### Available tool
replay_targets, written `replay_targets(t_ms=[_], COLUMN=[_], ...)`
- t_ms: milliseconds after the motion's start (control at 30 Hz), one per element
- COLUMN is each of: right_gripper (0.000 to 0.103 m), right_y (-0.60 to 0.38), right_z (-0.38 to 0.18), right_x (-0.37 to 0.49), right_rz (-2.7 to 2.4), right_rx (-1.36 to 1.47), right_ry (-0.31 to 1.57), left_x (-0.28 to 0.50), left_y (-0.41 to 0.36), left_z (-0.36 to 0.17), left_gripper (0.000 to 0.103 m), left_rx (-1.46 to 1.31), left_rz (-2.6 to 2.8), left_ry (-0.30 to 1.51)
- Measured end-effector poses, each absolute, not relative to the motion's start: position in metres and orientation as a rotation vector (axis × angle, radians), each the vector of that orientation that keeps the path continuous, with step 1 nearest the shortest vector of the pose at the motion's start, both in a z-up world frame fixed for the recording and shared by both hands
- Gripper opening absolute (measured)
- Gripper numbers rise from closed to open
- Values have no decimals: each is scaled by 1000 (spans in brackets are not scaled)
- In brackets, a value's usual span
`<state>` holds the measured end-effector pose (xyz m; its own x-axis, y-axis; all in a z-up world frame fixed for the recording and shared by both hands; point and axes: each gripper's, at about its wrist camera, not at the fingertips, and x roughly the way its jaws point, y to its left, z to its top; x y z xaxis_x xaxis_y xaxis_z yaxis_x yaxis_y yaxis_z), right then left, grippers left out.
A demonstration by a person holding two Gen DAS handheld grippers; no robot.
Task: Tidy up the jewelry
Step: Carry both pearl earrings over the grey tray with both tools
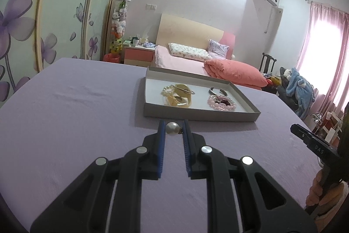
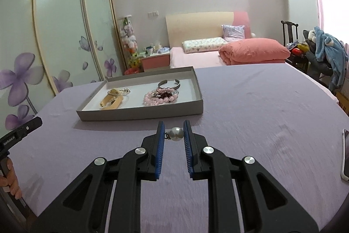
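L gripper (image 1: pixel 173 128): jaws narrow, blue ribbed pads clamped on a pearl earring (image 1: pixel 172 128). Round white pearl w/ soft sheen, sits against the left pad; a small dark metal bit on its right side meets the other pad. It's held above the purple cloth (image 1: pixel 76 115), just short of the tray's near wall

R gripper (image 2: pixel 173 133): jaws likewise narrow, pinching a second pearl earring (image 2: pixel 176 134). Same glossy white bead, here against the right pad, w/ a small silvery clasp/dangle on its left touching the left pad. Also held over the cloth, near the tray's front right corner

Beyond both: shallow grey cardboard tray (image 1: pixel 196 116), white inside, lying flat on the cloth. Left part holds a cream bead bracelet (image 1: pixel 169 90), a gold bangle (image 1: pixel 185 88) and a tan strap-like piece (image 1: pixel 177 100), overlapping. Right part holds an open silver cuff (image 1: pixel 218 91) at the back and a pink bead bracelet (image 1: pixel 221 103) w/ dark red beads inside its ring, touching

Edges: each view catches the other gripper's black body and fingers of the person's hand on its handle. A phone (image 2: pixel 345 156) lies on the cloth at far right in the R view. Background: bed w/ coral duvet (image 2: pixel 253 51), floral sliding wardrobe doors (image 2: pixel 54 36), pink curtains (image 1: pixel 322 47)
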<state>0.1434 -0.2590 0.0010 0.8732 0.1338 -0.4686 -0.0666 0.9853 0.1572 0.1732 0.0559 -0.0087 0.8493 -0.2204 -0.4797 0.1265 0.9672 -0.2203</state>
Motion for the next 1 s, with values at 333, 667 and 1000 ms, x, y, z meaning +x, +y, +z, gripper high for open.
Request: replay_targets(t_ms=[333,667,1000], right_gripper=[19,19,19], right_y=[-255,-250,-241], right_z=[11,31,67], right_x=[131,135,180], right_rz=[125,133,129], right_rx=[118,84,29], right_ry=[435,366,298], left_x=[159,165,209], left_y=[50,46,41], left_z=[-5,8,42], left_gripper=[16,16,16], left_rx=[-175,-156,-134], left_rz=[-198,-204,-213], left_ry=[499,461,392])
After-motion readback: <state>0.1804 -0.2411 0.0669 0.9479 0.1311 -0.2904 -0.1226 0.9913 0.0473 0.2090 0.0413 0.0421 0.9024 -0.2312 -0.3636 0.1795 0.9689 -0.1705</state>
